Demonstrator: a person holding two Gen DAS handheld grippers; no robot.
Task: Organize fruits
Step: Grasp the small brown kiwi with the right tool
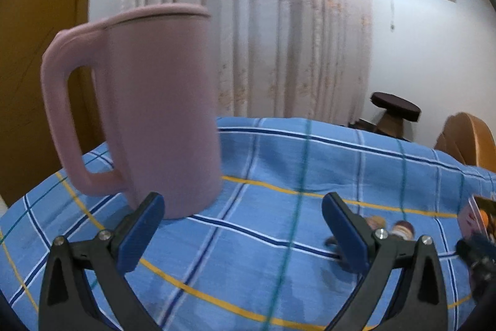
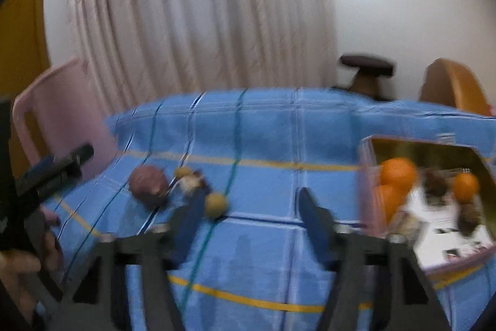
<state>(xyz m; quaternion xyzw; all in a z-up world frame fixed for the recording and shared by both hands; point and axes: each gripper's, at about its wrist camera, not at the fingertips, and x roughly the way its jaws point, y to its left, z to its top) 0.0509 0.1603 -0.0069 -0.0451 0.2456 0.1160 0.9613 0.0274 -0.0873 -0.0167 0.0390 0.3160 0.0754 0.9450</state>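
A small round yellow-green fruit (image 2: 215, 204) lies loose on the blue checked tablecloth (image 2: 266, 132), just ahead of the right claw (image 2: 251, 219) and close against its left finger. A dull purple-brown round fruit (image 2: 148, 183) and a smaller yellow one (image 2: 183, 172) sit further ahead to the left. Right of that claw, a pink-rimmed gold-lined box (image 2: 369, 176) already holds orange round fruits (image 2: 398, 172), so it is probably the collecting place. The right claw gapes wide, empty. The left claw (image 1: 243, 225) is likewise spread and empty, a tall pink plastic jug (image 1: 161, 110) just beyond its left finger.
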